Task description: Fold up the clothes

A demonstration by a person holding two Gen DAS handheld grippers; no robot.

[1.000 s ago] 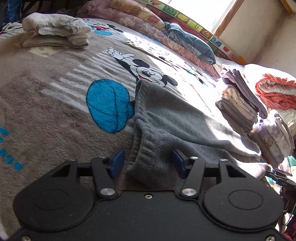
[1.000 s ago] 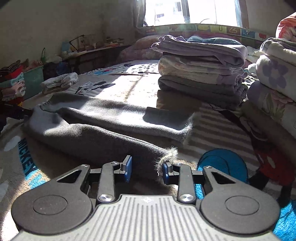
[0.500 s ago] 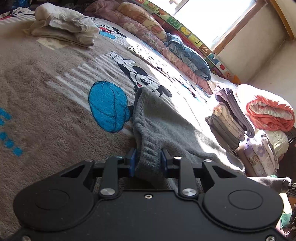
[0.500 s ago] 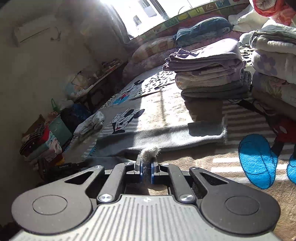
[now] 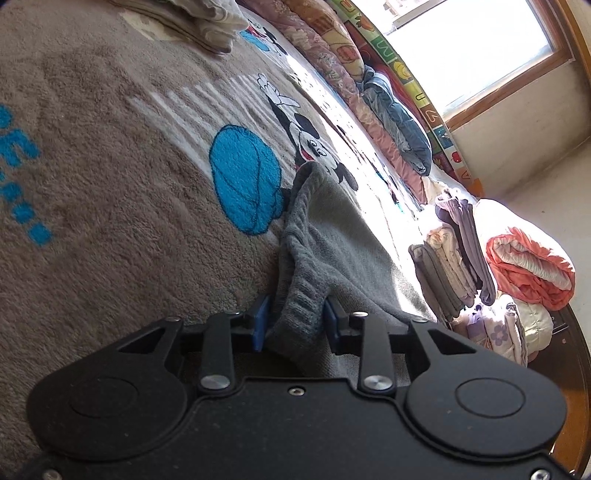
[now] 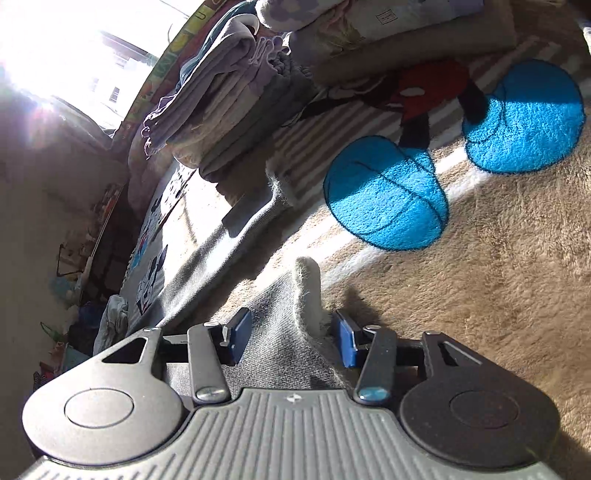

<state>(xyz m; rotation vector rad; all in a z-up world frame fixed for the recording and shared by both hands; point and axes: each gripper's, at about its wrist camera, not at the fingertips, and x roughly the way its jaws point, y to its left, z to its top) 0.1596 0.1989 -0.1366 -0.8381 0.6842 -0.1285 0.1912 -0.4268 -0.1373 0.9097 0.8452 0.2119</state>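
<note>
A grey knit garment (image 5: 332, 240) lies stretched over the brown cartoon-print blanket (image 5: 110, 166). My left gripper (image 5: 295, 321) is shut on its ribbed band, which bunches between the blue pads. In the right wrist view the garment's other end (image 6: 273, 306) lies between the spread fingers of my right gripper (image 6: 291, 339), which is open. A fuzzy pale hem tip (image 6: 308, 280) sticks up just ahead of the fingers. A second grey strip (image 6: 221, 240) of the garment runs away to the left.
A stack of folded clothes (image 5: 454, 251) (image 6: 221, 107) stands on the blanket beyond the garment. An orange-and-white quilt (image 5: 528, 266) lies past it. Rolled bedding (image 5: 391, 110) lines the window side. A pale folded pile (image 5: 207, 18) sits at the far end.
The left gripper closed on the ribbed band and tilted. The right gripper first shut on the fuzzy hem, then opened again; its view has rolled and dropped close to the blanket.
</note>
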